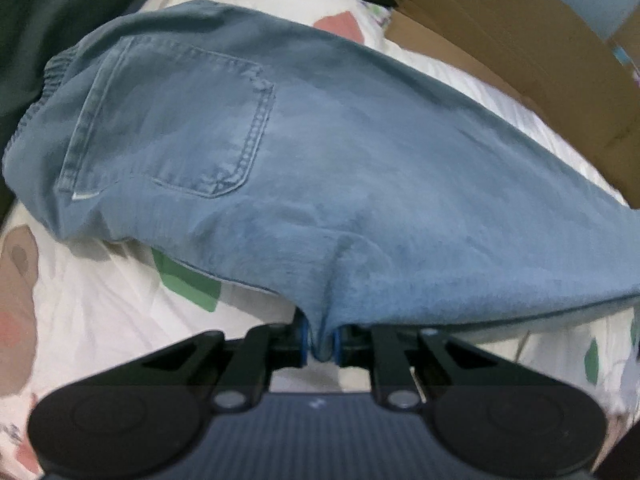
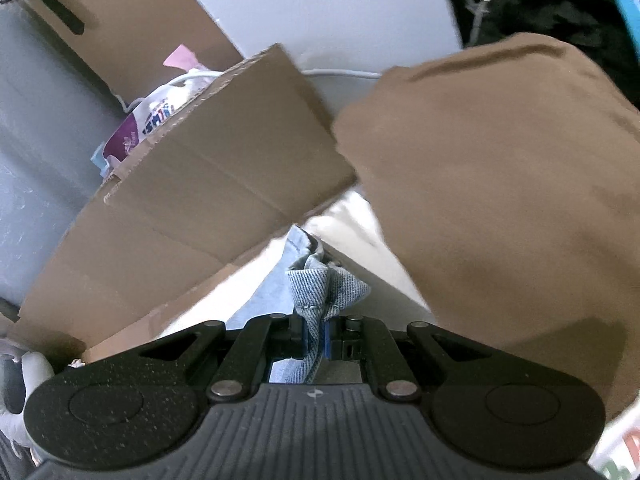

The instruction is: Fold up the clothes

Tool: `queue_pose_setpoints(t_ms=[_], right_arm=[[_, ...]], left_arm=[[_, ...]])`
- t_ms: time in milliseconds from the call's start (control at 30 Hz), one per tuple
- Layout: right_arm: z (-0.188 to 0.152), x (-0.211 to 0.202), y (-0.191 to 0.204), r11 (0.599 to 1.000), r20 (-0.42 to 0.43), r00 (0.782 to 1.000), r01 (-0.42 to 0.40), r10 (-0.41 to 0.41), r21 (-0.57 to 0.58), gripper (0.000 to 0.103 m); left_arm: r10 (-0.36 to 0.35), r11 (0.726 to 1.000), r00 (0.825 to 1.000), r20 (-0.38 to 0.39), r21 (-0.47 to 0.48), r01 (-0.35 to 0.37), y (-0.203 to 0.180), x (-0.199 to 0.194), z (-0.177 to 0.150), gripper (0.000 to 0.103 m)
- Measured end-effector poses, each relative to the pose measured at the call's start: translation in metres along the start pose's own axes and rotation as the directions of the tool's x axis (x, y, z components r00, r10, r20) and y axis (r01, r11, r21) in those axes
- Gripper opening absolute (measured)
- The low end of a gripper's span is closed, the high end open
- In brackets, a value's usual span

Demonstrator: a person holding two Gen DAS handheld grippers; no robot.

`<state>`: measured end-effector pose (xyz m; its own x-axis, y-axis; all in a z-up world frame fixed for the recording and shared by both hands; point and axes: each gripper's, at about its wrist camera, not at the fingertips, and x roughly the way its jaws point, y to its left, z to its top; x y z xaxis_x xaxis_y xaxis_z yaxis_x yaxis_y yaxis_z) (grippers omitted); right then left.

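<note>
Left wrist view: blue jeans (image 1: 320, 152), back pocket up, spread across the patterned bed sheet (image 1: 100, 300); left gripper (image 1: 319, 340) jaws clamp a fold. Right wrist view: cardboard box (image 2: 192, 184); right gripper (image 2: 318, 340) jaws pinch denim hem; brown garment (image 2: 500, 200).

A bedroom at home, in the middle of laundry

A white bedsheet (image 1: 100, 304) printed with pink and green shapes covers a soft bed, with jeans (image 1: 320, 184) and a brown garment (image 2: 500, 200) lying on it. Cardboard boxes (image 2: 208, 184) stand alongside, one holding a printed plastic bag (image 2: 148, 124), against a plain pale wall (image 2: 340, 8).
</note>
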<state>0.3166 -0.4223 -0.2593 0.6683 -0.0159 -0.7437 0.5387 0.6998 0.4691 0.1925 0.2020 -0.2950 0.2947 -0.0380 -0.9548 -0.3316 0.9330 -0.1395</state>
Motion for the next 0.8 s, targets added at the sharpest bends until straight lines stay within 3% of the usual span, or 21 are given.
queue_pose_setpoints(t_ms=[267,433,533,800], right_arm=[[-0.036,-0.042,-0.039,0.996,-0.005,1.000,0.030,-0.029,0.082,0.006],[-0.042,-0.073,-0.038,1.000,-0.021,0.999,0.027,-0.027,0.008,0.006],[-0.050,-0.090,-0.044,1.000,-0.049,0.999,0.016,-0.017,-0.017,0.006],[-0.098,-0.115,-0.096,0.997,-0.064,0.998,0.015,-0.011,0.071,0.006]], left_arm=[[-0.004,0.990,0.996,-0.091,0.143,0.017,-0.002,-0.006,0.012,0.011],[0.005,0.976,0.990,-0.139,0.217,0.026,-0.002,-0.008,0.020,0.011],[0.021,0.969,0.988,-0.152,0.248,0.017,-0.003,-0.004,0.023,0.011],[0.086,0.954,0.983,-0.160,0.297,-0.035,-0.015,-0.014,0.022,0.010]])
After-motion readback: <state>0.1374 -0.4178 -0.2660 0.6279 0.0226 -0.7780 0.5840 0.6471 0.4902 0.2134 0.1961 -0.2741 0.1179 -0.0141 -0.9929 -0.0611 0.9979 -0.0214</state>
